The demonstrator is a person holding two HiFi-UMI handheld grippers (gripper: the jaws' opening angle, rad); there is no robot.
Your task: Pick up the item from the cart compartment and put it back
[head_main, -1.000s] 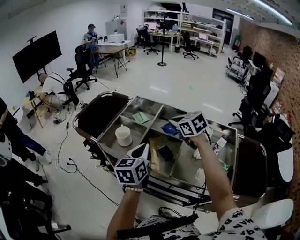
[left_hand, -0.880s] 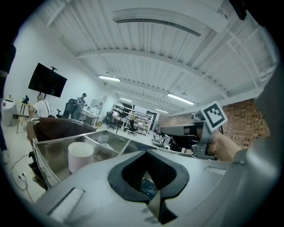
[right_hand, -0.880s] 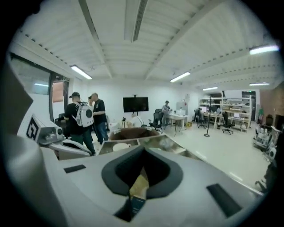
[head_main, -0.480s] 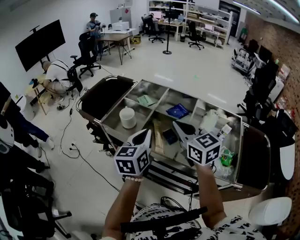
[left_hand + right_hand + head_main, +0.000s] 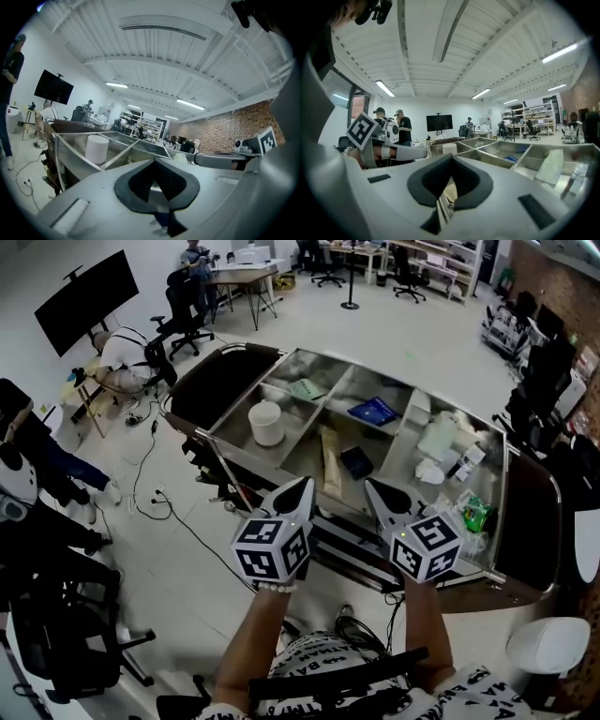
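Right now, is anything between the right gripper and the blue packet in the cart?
Nothing visible blocks it from above. The blue packet lies uncovered at the back of the cart. Between it and the right gripper there is only a dark pouch, lying low in the cart's nearer section.

1. No word, brand or number can be read in any view.
2. The person's shirt (image 5: 314,659) bears black letters, too small and broken to read.
3. The cubes on the left gripper (image 5: 303,485) and right gripper (image 5: 371,486) show only black-and-white square patterns.
4. Print on the blue packet (image 5: 373,411) in the cart (image 5: 281,352) is illegible.
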